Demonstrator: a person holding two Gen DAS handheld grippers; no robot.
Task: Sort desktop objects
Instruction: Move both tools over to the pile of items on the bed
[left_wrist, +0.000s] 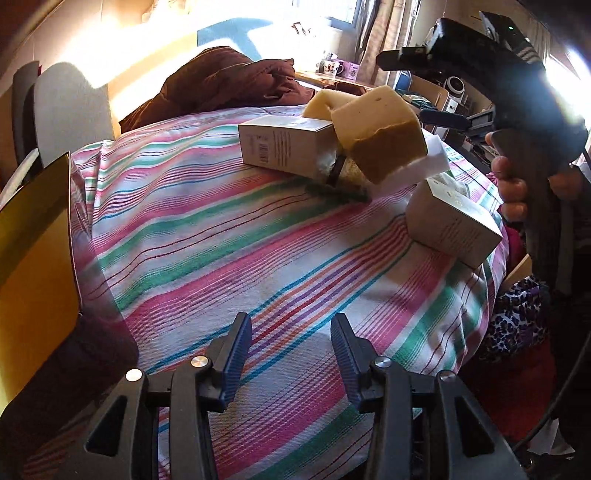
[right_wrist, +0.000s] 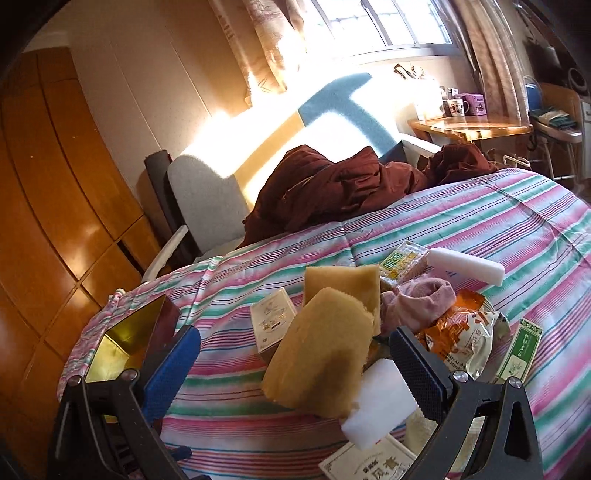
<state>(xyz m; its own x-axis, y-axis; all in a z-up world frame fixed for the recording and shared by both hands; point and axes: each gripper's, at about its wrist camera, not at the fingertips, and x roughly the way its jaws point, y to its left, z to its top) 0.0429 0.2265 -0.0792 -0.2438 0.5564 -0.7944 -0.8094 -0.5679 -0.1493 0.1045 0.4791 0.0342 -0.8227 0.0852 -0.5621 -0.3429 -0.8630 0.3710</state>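
Observation:
A pile of objects lies on a striped cloth (left_wrist: 221, 229): two yellow sponges (right_wrist: 321, 347), a white foam block (right_wrist: 380, 402), small white boxes (left_wrist: 284, 144), a pink sock (right_wrist: 421, 299) and snack packets (right_wrist: 461, 332). My right gripper (right_wrist: 295, 365) is open, its blue pads either side of the near sponge, above it. In the left wrist view the right gripper body (left_wrist: 517, 96) hangs over the pile at upper right. My left gripper (left_wrist: 291, 362) is open and empty, low over bare cloth. A gold-lined open box (right_wrist: 125, 339) stands at the left.
A dark red quilt (right_wrist: 332, 184) is bunched at the far side of the cloth. A grey chair back (right_wrist: 203, 199) and wooden wardrobe (right_wrist: 44, 221) stand at the left. A small wooden table with mugs (right_wrist: 469, 125) is by the window.

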